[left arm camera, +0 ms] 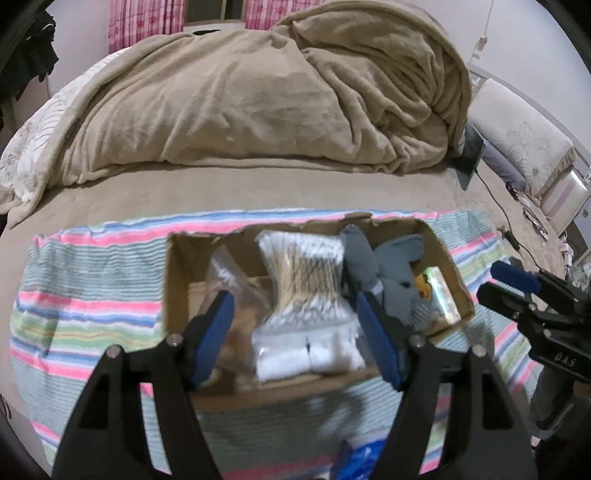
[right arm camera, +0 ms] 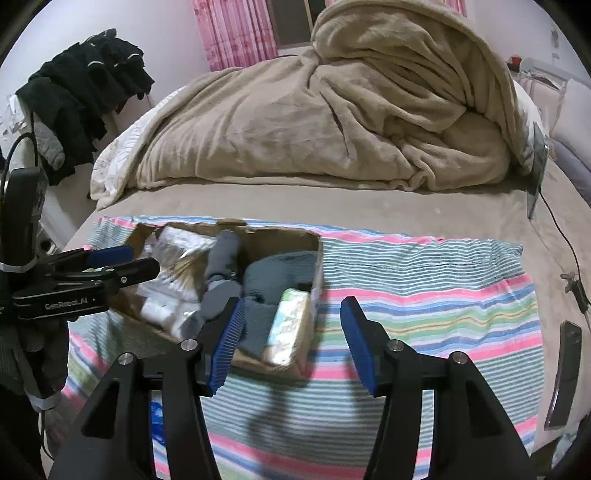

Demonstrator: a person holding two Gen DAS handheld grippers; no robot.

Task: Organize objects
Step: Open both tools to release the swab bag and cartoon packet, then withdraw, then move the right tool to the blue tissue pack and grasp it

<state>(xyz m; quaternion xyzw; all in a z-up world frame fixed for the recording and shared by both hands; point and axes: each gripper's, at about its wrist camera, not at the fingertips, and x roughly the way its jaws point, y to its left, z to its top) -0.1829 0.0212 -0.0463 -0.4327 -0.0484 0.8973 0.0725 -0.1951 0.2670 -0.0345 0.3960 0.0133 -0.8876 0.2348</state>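
Left wrist: left gripper point(left arm camera: 295, 332) spread wide, empty, above cardboard box point(left arm camera: 177, 273) at 12 o'clock, cotton swab pack point(left arm camera: 306, 280) between blue pads, likely next pick.

Right wrist: right gripper point(right arm camera: 291, 339) spread, empty; box at 10 o'clock on striped cloth point(right arm camera: 424, 295).

You face a bed point(right arm camera: 332, 201) with a tan sheet, a rumpled beige blanket point(left arm camera: 266, 103) heaped at its far side. Pink curtains point(right arm camera: 236, 33) flank a dark window point(right arm camera: 291, 22) in the pale wall behind. Black clothes point(right arm camera: 85, 85) hang at your left; a padded headboard point(left arm camera: 517, 136) stands right.
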